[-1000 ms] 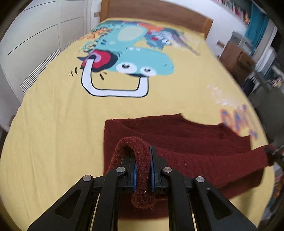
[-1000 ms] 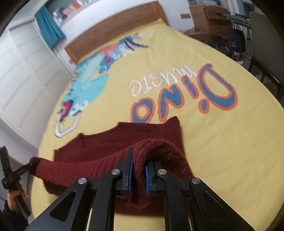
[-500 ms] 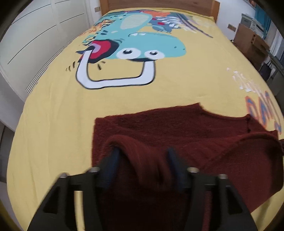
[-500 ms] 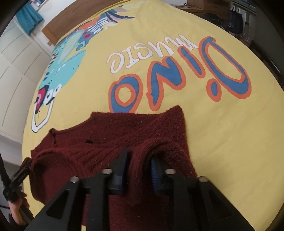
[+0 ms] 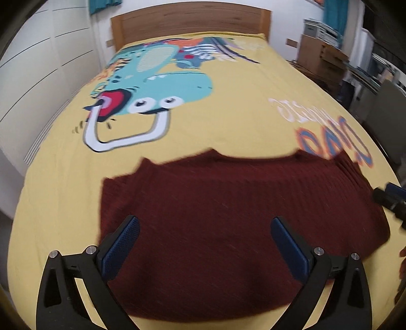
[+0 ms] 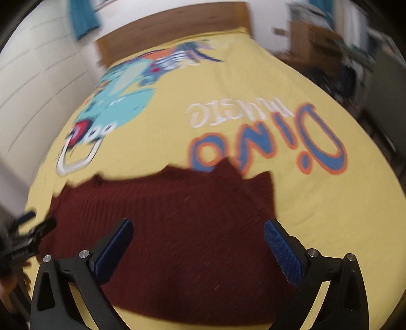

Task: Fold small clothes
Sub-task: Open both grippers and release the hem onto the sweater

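Note:
A dark red knitted sweater [image 5: 228, 215] lies folded flat on the yellow bedspread near its front edge; it also shows in the right wrist view [image 6: 182, 223]. My left gripper [image 5: 205, 232] is open and empty, held just above the sweater's left part. My right gripper [image 6: 198, 233] is open and empty above the sweater's right part. The right gripper's tip shows at the right edge of the left wrist view [image 5: 390, 198], and the left gripper's tip shows at the left edge of the right wrist view [image 6: 30, 228].
The yellow bedspread [image 5: 228, 114] carries a cartoon dinosaur print [image 5: 152, 86] and lettering [image 6: 266, 132]. A wooden headboard [image 5: 190, 22] stands at the far end. White wardrobe doors [image 5: 38, 76] are on the left, and cardboard boxes and furniture [image 5: 324, 55] on the right.
Both grippers held the sweater's near edge lifted, carried it forward, then opened and let it go. The sweater now lies flat, folded over itself. Both grippers have drawn back a little.

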Motion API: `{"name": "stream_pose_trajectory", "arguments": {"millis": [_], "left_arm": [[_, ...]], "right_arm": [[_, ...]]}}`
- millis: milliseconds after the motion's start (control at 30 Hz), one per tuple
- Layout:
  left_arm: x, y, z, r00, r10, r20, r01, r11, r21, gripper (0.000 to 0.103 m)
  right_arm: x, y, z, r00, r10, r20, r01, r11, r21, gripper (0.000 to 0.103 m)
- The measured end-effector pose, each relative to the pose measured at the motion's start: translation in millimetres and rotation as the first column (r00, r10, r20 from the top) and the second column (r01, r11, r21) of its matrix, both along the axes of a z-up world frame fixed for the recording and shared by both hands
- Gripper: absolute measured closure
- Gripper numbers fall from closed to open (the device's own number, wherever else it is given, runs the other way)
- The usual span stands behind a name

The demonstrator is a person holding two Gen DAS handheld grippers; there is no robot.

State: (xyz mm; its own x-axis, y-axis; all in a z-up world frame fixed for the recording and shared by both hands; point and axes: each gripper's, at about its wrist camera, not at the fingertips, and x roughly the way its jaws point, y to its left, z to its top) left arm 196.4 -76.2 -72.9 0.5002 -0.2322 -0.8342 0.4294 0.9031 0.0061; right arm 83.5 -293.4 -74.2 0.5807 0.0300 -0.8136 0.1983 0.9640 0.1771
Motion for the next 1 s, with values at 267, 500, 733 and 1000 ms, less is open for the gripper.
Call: {"name": "stream_pose_trajectory", "arguments": {"millis": [267, 500, 733, 1000], "left_arm": [[-20, -20, -49, 0.997, -0.035, -0.072, 0.038, 0.999, 0.038, 0.001], [-14, 8, -75, 0.996, 0.006, -0.091, 0.0, 0.998, 0.069, 0.001], [-4, 42, -74, 0.994, 0.05, -0.101, -0.044, 0.997, 0.059, 0.001], [-8, 54, -81, 0.991, 0.062, -0.119, -0.059, 0.998, 0.025, 0.001]], "right_arm": [[-24, 54, -49, 0.994, 0.091, -0.052, -0.095, 0.993, -0.075, 0.0], [-32, 36, -80, 0.994, 0.058, -0.097, -0.062, 0.997, -0.034, 0.0], [-40, 6, -78, 0.995, 0.005, -0.097, -0.007, 1.0, -0.019, 0.0], [-40, 6, -93, 0.994, 0.002, -0.105, -0.002, 1.0, -0.006, 0.0]]}}
